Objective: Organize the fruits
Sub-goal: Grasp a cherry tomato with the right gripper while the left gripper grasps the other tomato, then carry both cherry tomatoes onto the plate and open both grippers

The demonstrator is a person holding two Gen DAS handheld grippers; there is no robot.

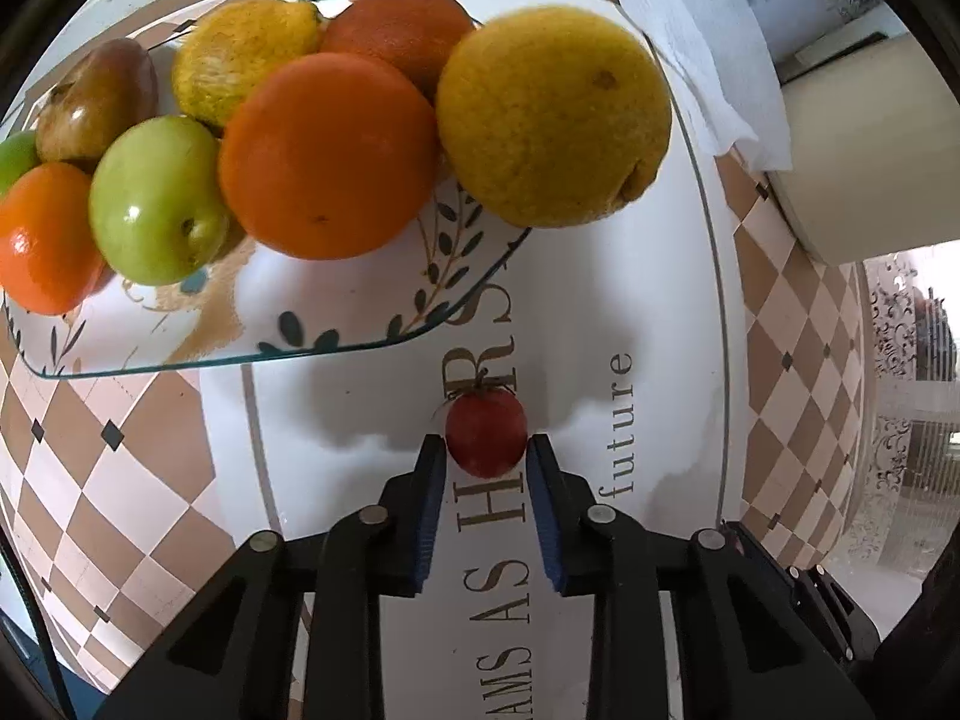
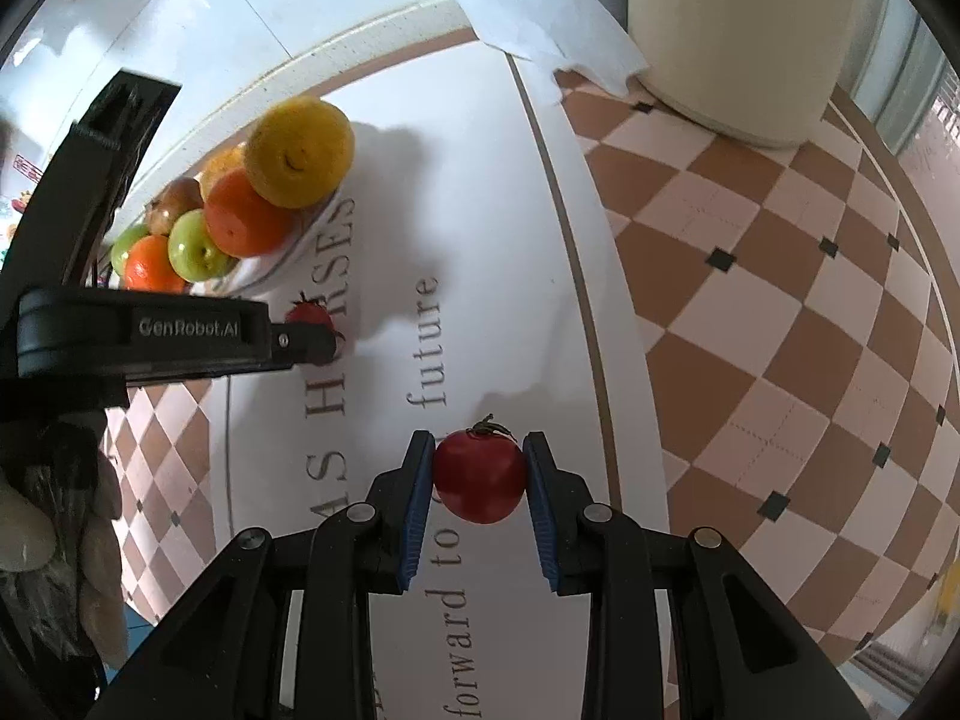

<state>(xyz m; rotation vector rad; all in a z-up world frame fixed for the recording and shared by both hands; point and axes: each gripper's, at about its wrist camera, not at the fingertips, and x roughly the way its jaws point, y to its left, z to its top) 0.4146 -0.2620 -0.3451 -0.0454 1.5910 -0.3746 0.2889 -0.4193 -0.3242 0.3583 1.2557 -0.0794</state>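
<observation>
A glass plate holds piled fruit: a big yellow citrus, oranges, a green apple and a reddish pear. The pile also shows in the right wrist view. My left gripper is shut on a small red tomato just short of the plate's near edge; it shows from the side in the right wrist view. My right gripper is shut on a second red tomato with a green stem, above the printed tablecloth.
The tablecloth has a white printed middle and a brown-and-cream checked border. A cream cylindrical container stands at the far right with a white paper towel beside it. A hand grips the left tool.
</observation>
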